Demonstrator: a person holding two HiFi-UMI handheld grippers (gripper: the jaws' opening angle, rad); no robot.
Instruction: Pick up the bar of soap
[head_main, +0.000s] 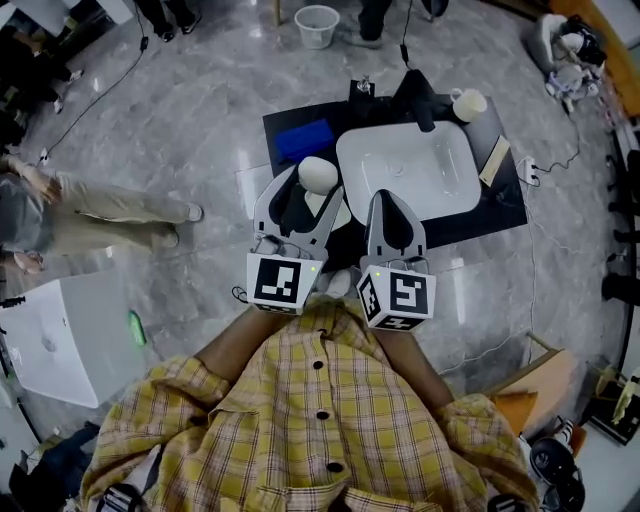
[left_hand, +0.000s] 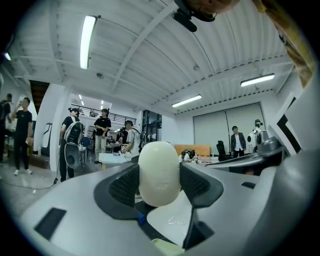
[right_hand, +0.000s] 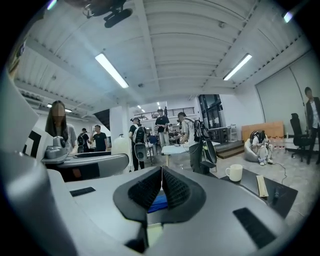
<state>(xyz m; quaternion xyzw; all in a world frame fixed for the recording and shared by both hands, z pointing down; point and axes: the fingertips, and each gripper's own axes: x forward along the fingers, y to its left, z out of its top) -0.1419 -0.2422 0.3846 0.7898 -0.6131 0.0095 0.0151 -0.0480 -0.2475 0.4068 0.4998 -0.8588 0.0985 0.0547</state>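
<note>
The left gripper (head_main: 314, 188) grips the pale bar of soap (left_hand: 159, 172) between its jaws, it seems just left of the white basin (head_main: 410, 170), while the right gripper (right_hand: 161, 175) has its jaws pressed together on nothing.

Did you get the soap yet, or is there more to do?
Done: the left gripper is shut on the bar of soap. In hand: the soap looks raised clear of the black table. Left: nothing that shows; the right gripper is shut and empty.
</note>
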